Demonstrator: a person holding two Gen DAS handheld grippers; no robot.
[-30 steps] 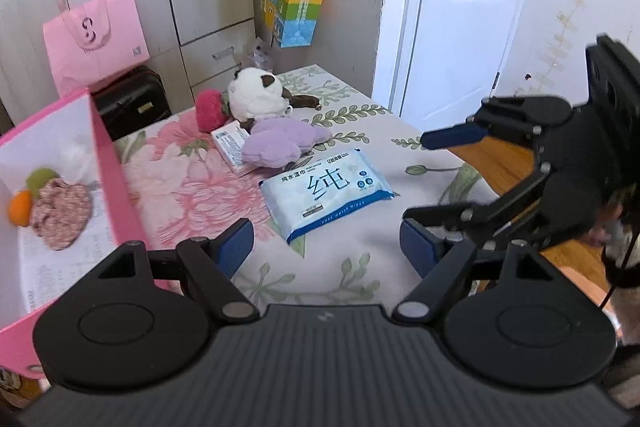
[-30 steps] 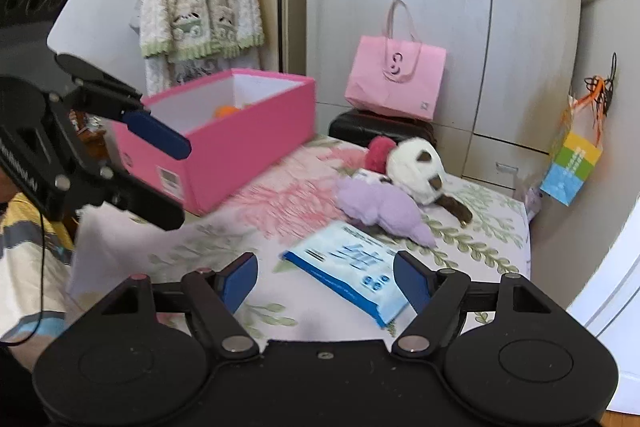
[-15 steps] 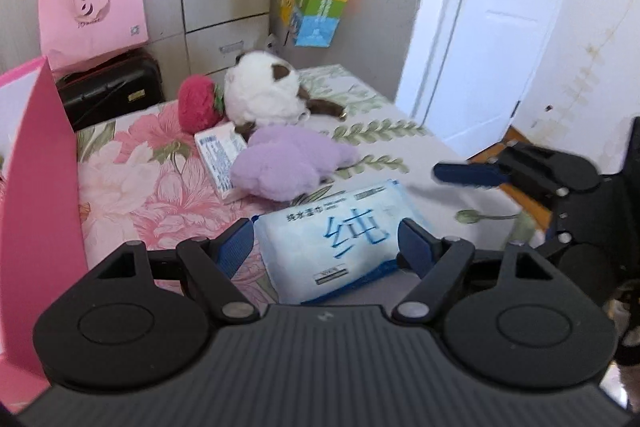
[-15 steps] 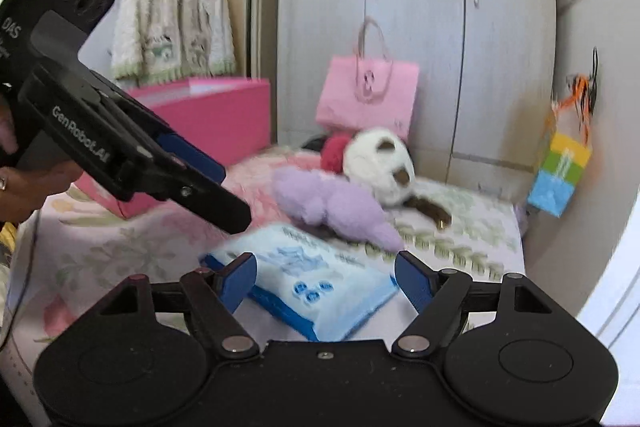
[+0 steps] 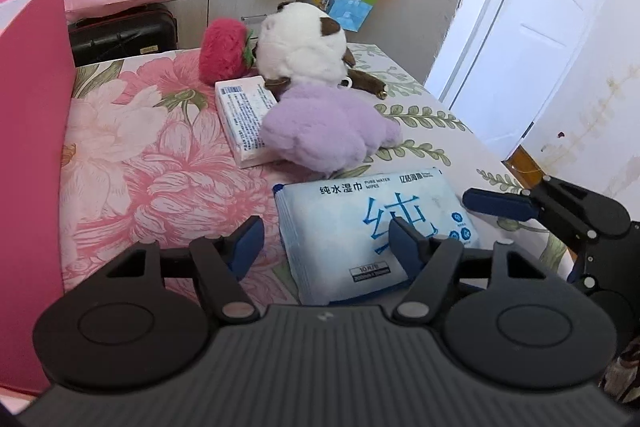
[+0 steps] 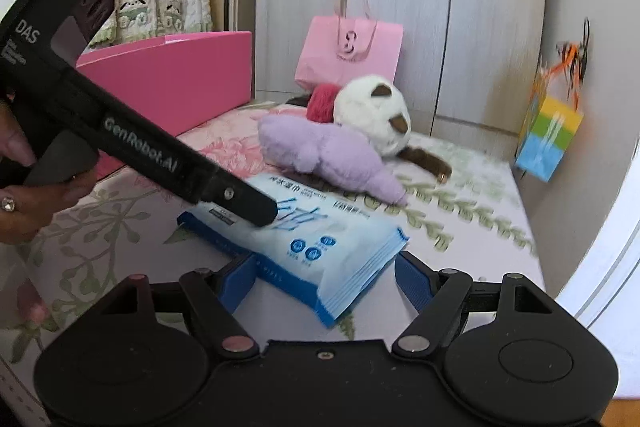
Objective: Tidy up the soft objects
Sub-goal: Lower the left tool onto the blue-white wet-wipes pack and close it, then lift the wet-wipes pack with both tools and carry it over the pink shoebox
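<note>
Left of your left gripper (image 5: 326,241) stands the pink box (image 5: 34,131), its near wall just beside the left finger, and that is likely where the soft things go. Between the fingers of that gripper lies the near left part of the wet wipes pack (image 5: 372,227), flat on the flowered tablecloth (image 5: 160,155). The jaws are closing, yet neither pad presses the pack: the left one hangs over bare cloth and the right one sits over the printed face. Bring that gripper lower and a little rightward so both pads meet the pack's edges rather than its top, or it will skid off the slick film.

Ahead of the jaws, beyond the pack, rest the tissue pack (image 5: 244,119), the purple plush (image 5: 324,131), the red plush strawberry (image 5: 224,49) and the white and brown plush (image 5: 304,47); leave them for later turns.

Right of the pack, your right gripper (image 6: 326,277) is spread wide with the pack's near corner between its fingers, the corner raised slightly off the cloth and touched by neither pad as far as you can judge. Slide it further under that corner before you squeeze. Close both sides evenly and lift level, since a soft pouch will sag and slip if only one end carries it.
</note>
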